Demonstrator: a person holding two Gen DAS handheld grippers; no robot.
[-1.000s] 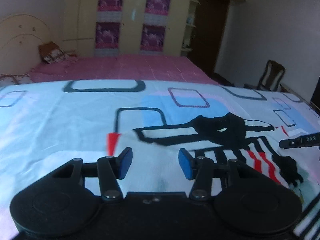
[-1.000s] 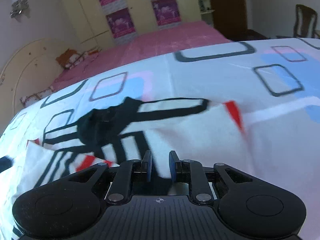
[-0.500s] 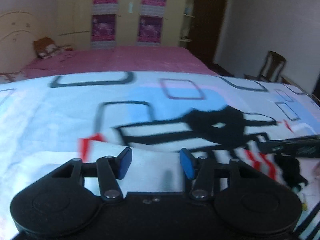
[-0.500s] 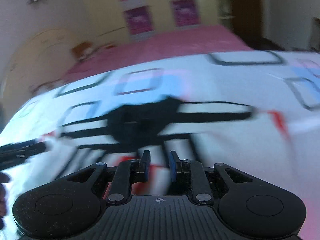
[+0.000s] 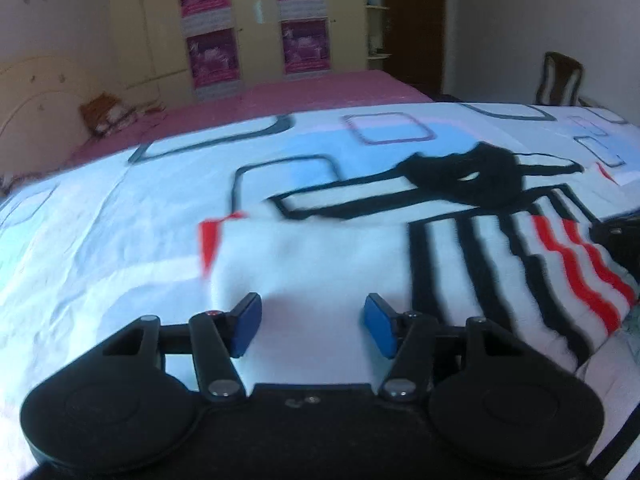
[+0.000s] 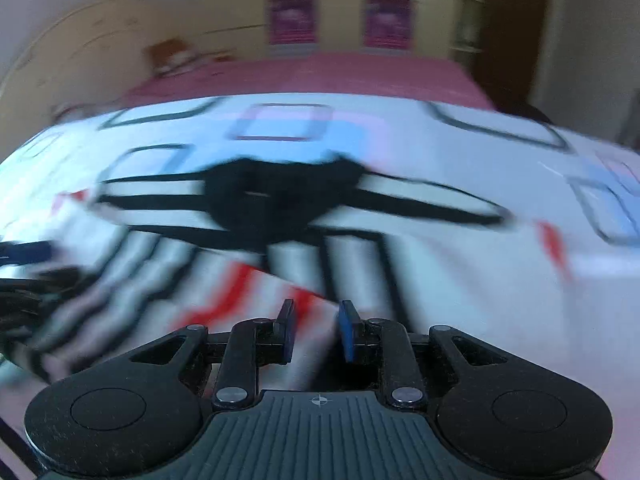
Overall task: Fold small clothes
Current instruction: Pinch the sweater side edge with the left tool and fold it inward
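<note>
A: As the left wrist view shows it, biggest thing is the bed (image 5: 120, 240), white sheet with blue patches and dark rounded rectangles. Pink bed (image 5: 320, 92) behind it, wardrobe (image 5: 256, 20) with purple posters at the back wall, chair (image 5: 560, 80) far right.

B: And the garment?

A: Top (image 5: 460, 264) lies spread on the sheet, just ahead of both tools. White body, black and red stripes on one part, black collar (image 5: 468, 180) at the far side, a red-tipped corner on the left. Same top (image 6: 440, 280) in the right wrist view, heavily blurred.

B: Left gripper (image 5: 312, 328)?

A: Jaws opening, blue pads well apart. White cloth lies under and between them, but the pads don't press it. Released.

B: Right gripper (image 6: 316, 330)?

A: Narrow gap between the jaws. A fold of striped cloth appears to rise into that gap and sit clamped there, so I read it as grasping the top. Blur makes the contact hard to see exactly.

B: Anything else?

A: Dark blurred shape at the left edge of the right view, likely the other tool; can't tell more.
</note>
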